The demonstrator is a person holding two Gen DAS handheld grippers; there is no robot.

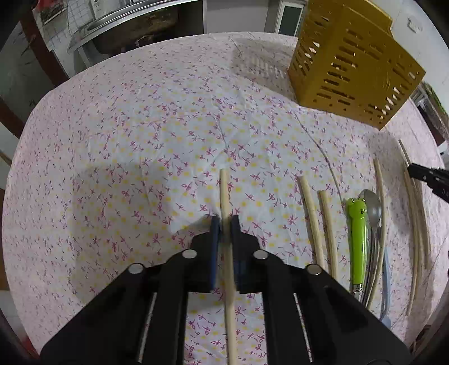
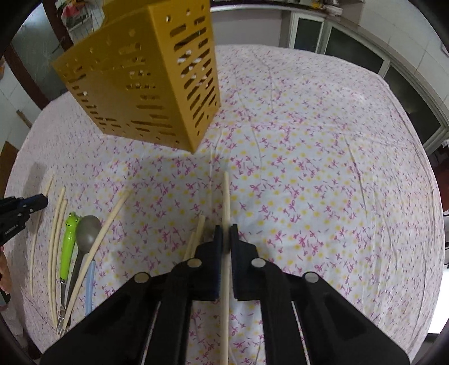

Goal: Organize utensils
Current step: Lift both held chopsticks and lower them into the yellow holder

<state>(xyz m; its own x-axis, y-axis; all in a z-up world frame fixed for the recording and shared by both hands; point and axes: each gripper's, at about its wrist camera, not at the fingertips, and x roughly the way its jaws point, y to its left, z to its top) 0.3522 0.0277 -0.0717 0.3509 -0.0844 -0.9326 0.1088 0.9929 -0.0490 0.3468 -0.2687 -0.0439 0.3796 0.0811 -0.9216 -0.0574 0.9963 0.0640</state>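
Observation:
My left gripper (image 1: 224, 221) is shut on a pale wooden chopstick (image 1: 224, 193) that runs forward between its fingers. My right gripper (image 2: 225, 228) is shut on another chopstick (image 2: 226, 193). A yellow slotted utensil holder (image 1: 353, 64) stands at the far right of the table; in the right wrist view the holder (image 2: 146, 81) is ahead to the left. Loose chopsticks (image 1: 310, 213), a green frog-handled fork (image 1: 357, 238) and a grey spoon (image 1: 374, 209) lie on the floral tablecloth (image 1: 140, 157). They also show in the right wrist view: fork (image 2: 68, 238), spoon (image 2: 88, 230).
A light blue handle (image 2: 89, 283) lies beside the spoon. Two more chopsticks (image 2: 197, 235) lie just left of my right gripper. A steel sink (image 1: 120, 25) stands beyond the table's far edge. Cabinets with dark glass (image 2: 350, 53) lie beyond the table on the right.

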